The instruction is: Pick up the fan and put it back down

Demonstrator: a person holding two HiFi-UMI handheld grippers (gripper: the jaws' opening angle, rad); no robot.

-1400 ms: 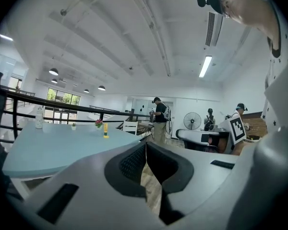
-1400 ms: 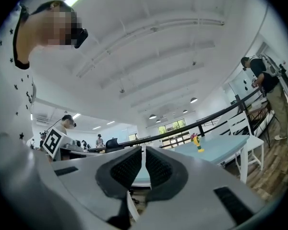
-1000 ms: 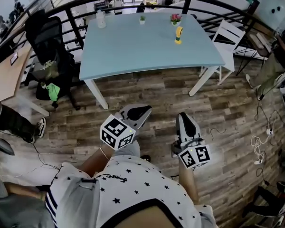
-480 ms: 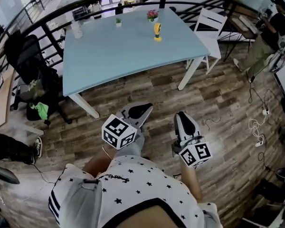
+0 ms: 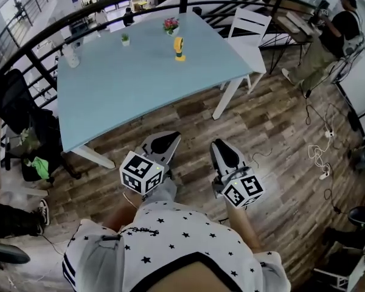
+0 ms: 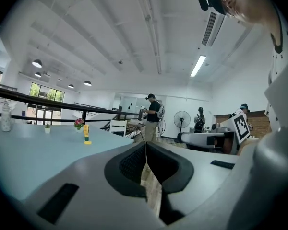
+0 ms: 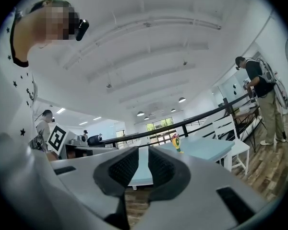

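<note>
Fan (image 5: 179, 47) stands upright on the table's (image 5: 128, 96) far half, well ahead of both sets of fingers, which hang over the floor (image 5: 274, 132) short of the near edge; the left gripper (image 5: 162, 142) looks slightly nearer than the right gripper (image 5: 224, 153). In the left gripper view the fan (image 6: 86, 133) sits well ahead and left of the fingers (image 6: 134, 163), which meet with nothing between them. In the right gripper view it (image 7: 175, 142) lies well ahead, just right of the fingers (image 7: 125, 167), whose jaws have just been opening to a narrow, empty gap. Its long axis is vertical, so a level side-on approach probably suits, with the right better aimed.
</note>
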